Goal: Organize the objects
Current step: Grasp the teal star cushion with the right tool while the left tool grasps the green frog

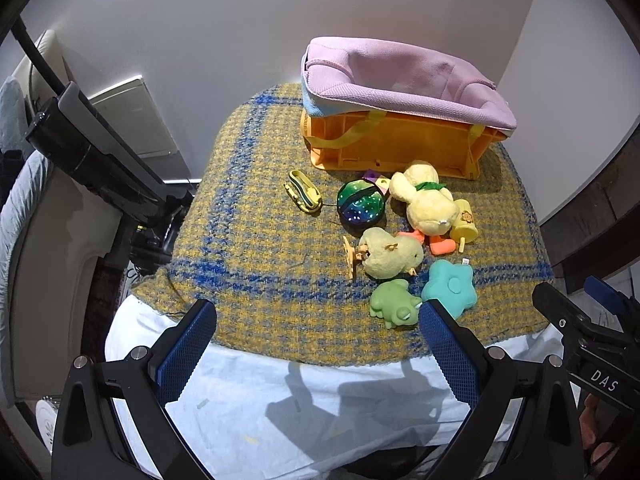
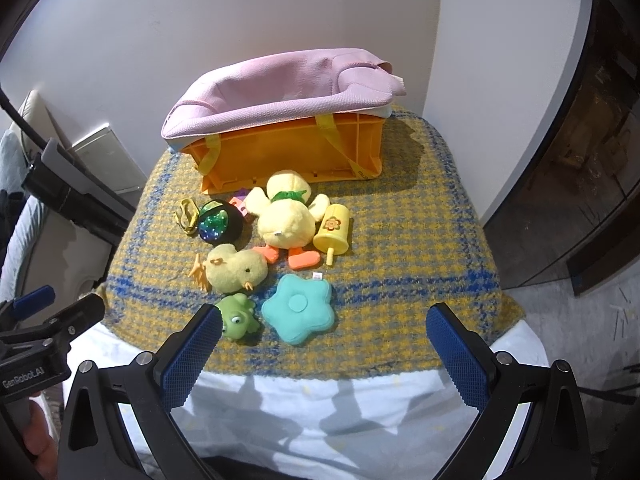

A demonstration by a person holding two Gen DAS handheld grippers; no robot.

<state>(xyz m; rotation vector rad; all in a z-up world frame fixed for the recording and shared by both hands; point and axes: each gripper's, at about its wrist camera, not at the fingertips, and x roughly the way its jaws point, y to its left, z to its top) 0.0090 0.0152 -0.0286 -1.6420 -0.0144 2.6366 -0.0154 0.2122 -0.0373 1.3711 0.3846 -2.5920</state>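
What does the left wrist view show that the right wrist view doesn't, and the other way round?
Only the left wrist view shows the right gripper edging in from the right, and a clear look at the yellow strap toy. Only the right wrist view shows the left gripper entering at the left, and the flower face of the yellow cup. Both show the orange crate with its pink liner, the big duck plush, the chick, the frog, the teal star and the dark ball on the checked blanket.

Both wrist views face forward, down over table point(image 1: 248, 240), sharing toys, perhaps equally near.
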